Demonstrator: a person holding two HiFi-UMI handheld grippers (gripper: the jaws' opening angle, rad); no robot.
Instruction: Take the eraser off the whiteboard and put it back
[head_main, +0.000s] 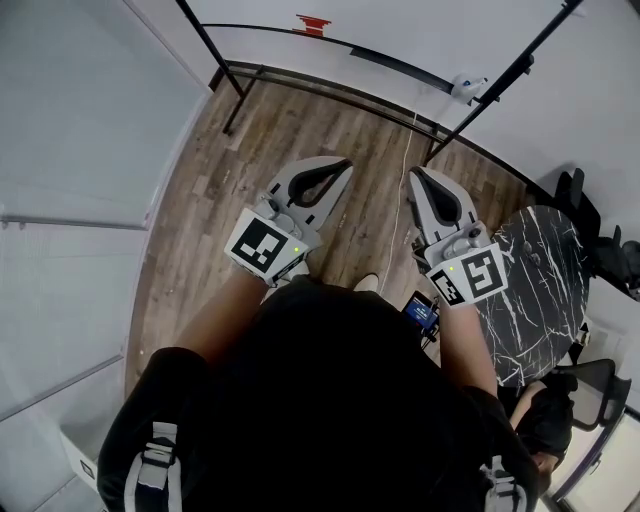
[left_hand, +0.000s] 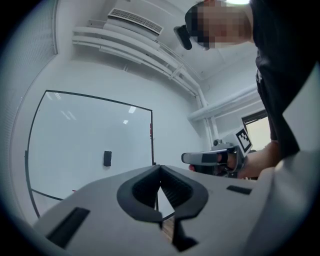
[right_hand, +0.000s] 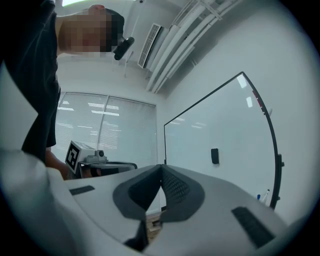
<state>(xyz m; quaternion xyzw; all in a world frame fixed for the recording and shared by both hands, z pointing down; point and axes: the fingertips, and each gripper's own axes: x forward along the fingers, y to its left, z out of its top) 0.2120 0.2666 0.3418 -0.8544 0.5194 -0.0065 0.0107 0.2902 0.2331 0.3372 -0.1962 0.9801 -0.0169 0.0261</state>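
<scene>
- While the small dark eraser (left_hand: 107, 158) sits on the whiteboard (left_hand: 75, 125), about half way up, no tool touches it. So I think the job is at its very start, and the reach has not begun.
- The left gripper (left_hand: 160, 169) has its jaws pressed together, with nothing between them.
- The right gripper (right_hand: 161, 167) is the same: jaws tight together, nothing inside.
- Both tools are held out level in front of the person, side by side over the wood floor (head_main: 270, 140), and both face the board.
- The eraser is well apart from both tools, so the person likely has to step or reach closer first.
- One tool then needs to spread its jaws wide enough to go round the eraser, because closed jaws cannot take it.
- In the left gripper view the eraser shows to the left of the jaws, and in the right gripper view to the right. I cannot tell which tool is the better one to use.
- After the grab, the eraser should come straight off the board and then go back flat onto it.
</scene>
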